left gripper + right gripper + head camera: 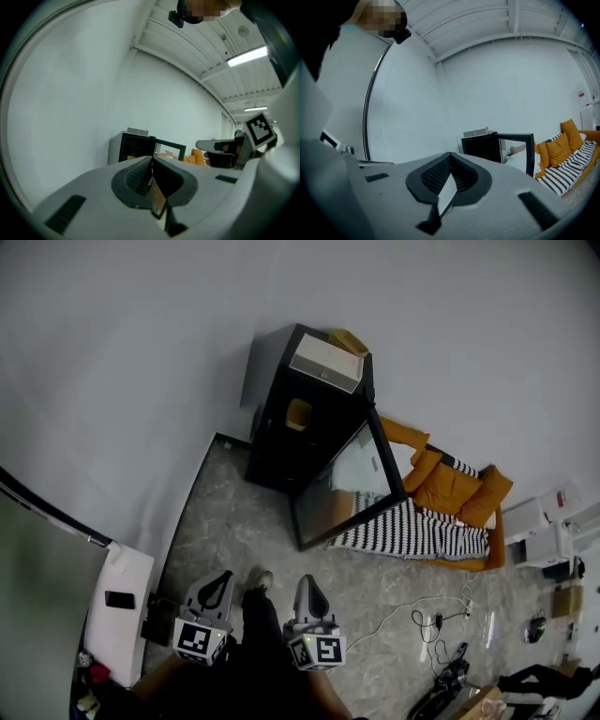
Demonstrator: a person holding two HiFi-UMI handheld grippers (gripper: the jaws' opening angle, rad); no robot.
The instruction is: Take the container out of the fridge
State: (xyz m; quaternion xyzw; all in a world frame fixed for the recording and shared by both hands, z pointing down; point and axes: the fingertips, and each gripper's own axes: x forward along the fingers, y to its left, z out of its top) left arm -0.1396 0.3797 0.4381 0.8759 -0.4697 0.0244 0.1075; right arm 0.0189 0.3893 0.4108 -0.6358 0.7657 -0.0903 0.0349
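A small black fridge (305, 418) stands against the wall across the room, its glass door (349, 479) swung open to the right. On a shelf inside sits a yellow container (298, 413). Both grippers are held low, close to the person and far from the fridge. My left gripper (219, 581) and my right gripper (309, 583) point toward it, side by side. Both are shut with nothing between the jaws. The left gripper view shows its shut jaws (151, 161), the fridge (135, 146) and the right gripper (225, 152). The right gripper view shows its shut jaws (450, 158) and the fridge (482, 146).
A white box (326, 362) lies on top of the fridge. An orange sofa (459, 488) with a striped blanket (412, 531) stands right of the fridge door. A white cabinet (122, 601) is at the near left. Cables (431, 620) lie on the floor at the right.
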